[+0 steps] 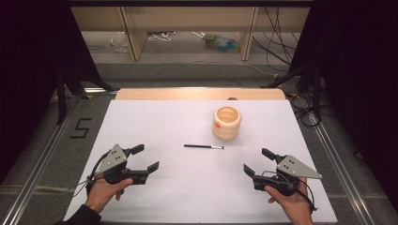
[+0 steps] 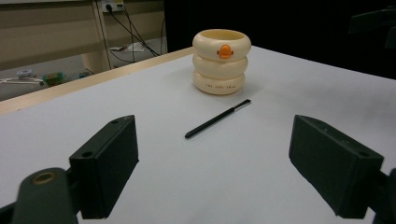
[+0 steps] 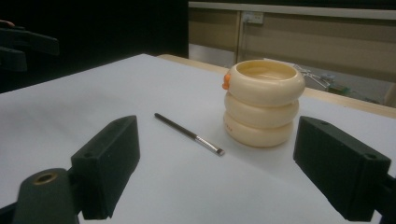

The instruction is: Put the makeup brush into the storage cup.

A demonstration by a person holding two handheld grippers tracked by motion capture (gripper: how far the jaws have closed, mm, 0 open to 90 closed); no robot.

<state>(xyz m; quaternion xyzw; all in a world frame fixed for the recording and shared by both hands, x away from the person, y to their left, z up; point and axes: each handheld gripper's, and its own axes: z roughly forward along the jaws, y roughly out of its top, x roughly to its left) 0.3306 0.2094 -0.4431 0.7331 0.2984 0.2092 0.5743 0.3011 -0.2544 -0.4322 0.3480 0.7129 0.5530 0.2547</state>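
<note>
1. Left gripper (image 1: 144, 158): jaws are seen spread wide, nothing between them. It is held by the left hand (image 1: 104, 190) just above the sheet at the near-left.
2. Right gripper (image 1: 257, 161): jaws likewise spread wide, nothing gripped. It is held by the right hand (image 1: 290, 202) at the near-right, approx. level w/ the left one.
3. Brush (image 1: 203, 146): a thin black stick w/ a silver ferrule and small tip is laid flat on the sheet, between the two grippers and farther out, well apart from both. In the left gripper view (image 2: 218, 118) it is seen centred ahead of the jaws; in the right gripper view (image 3: 189, 134) the tip end is pointed toward the camera.
4. Cup (image 1: 226, 123): a cream holder shaped as three stacked rings stands upright just beyond the brush's tip end, not touching it. An orange beak-like knob is set on the top ring (image 2: 222, 68). Small lettering is printed on the bottom ring; too small to be read.
5. Table (image 1: 141, 122): covered by a white sheet, w/ a wood edge at the far side.
6. A "5" (image 1: 80, 128) is marked in black on the floor, left of the table.
</note>
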